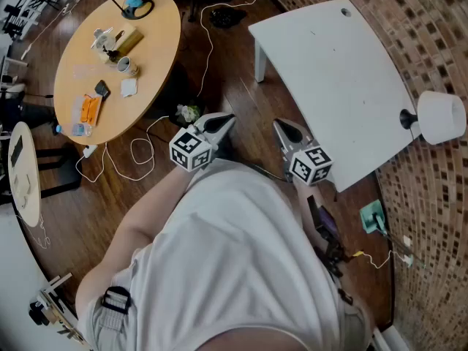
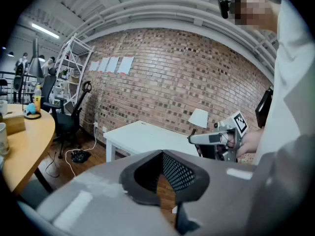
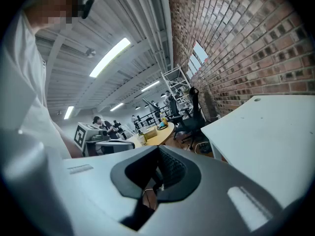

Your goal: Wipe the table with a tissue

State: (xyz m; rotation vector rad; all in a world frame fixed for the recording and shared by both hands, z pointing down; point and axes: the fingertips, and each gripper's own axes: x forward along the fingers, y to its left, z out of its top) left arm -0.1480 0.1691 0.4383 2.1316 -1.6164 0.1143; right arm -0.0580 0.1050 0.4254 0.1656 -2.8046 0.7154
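Two grippers are hanging close to the person, both with jaws pressed together on nothing: left gripper [image 1: 224,121], right gripper [image 1: 282,126]; a white square [image 1: 129,87], likely the tissue, is lying on the round table [image 1: 157,42] at ten o'clock from the left gripper, well apart, so the left is sitting nearer; the white table [image 1: 329,64] is stretching away at one o'clock, nearest the right gripper.

Head cam steep down; gripper cams behind jaws; all w/ white table [image 1: 344,72].
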